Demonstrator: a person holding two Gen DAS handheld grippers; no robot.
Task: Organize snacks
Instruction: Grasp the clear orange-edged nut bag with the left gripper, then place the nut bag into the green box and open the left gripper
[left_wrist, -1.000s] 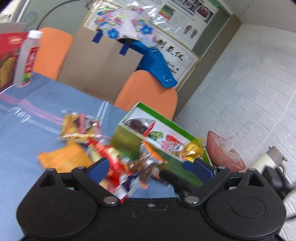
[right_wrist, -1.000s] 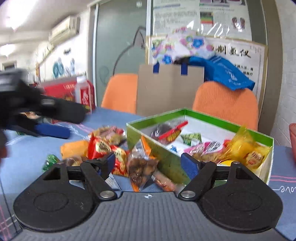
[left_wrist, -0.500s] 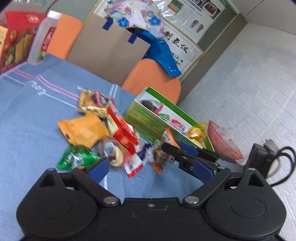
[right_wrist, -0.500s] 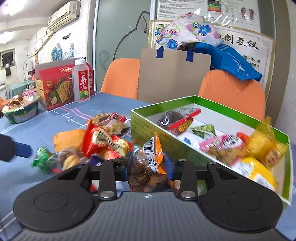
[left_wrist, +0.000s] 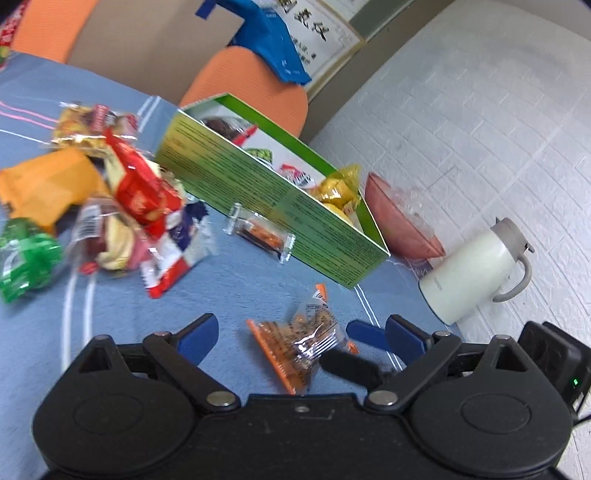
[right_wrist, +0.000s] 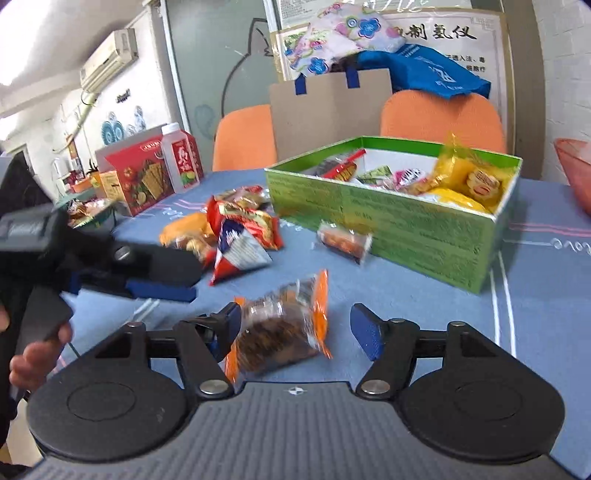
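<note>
left tool (left_wrist: 301, 334): black, blue pads | right tool (right_wrist: 295, 326): black, silver screws

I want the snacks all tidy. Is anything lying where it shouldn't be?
Yes. An orange-edged nut packet lies alone on the blue tablecloth between the opening right tongs, outside the green box. A small clear-wrapped snack leans on the box's outer wall, and more packets are heaped beside it.

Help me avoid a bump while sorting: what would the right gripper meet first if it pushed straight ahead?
The orange-edged nut packet, lying between the opening jaws of the right gripper. Beyond it, probably the small clear-wrapped snack before the green box, though depth is unclear.
</note>
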